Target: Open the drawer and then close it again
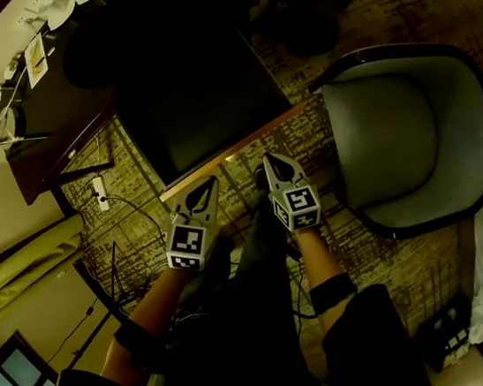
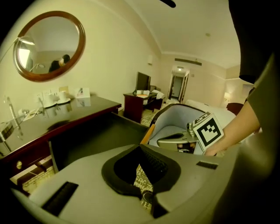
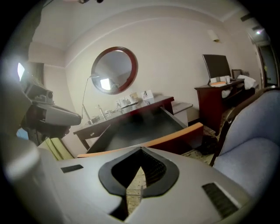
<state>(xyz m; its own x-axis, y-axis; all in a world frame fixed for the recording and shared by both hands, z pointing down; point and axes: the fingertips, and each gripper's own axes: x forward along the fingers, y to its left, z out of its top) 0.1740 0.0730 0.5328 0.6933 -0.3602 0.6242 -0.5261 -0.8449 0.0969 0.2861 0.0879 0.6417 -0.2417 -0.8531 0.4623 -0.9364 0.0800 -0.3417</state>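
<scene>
Looking down on the drawer, pulled well out of the dark bench, pale front edge toward the patterned carpet; holding the left hand-held gripper just beside that edge, jaws pressed together, nothing between them; holding the right hand-held gripper near the same edge, further along, likewise closed and empty; cannot tell whether either tip touches the wood; grey armchair just beyond the right one.

Dark desk, white cups, cards
</scene>
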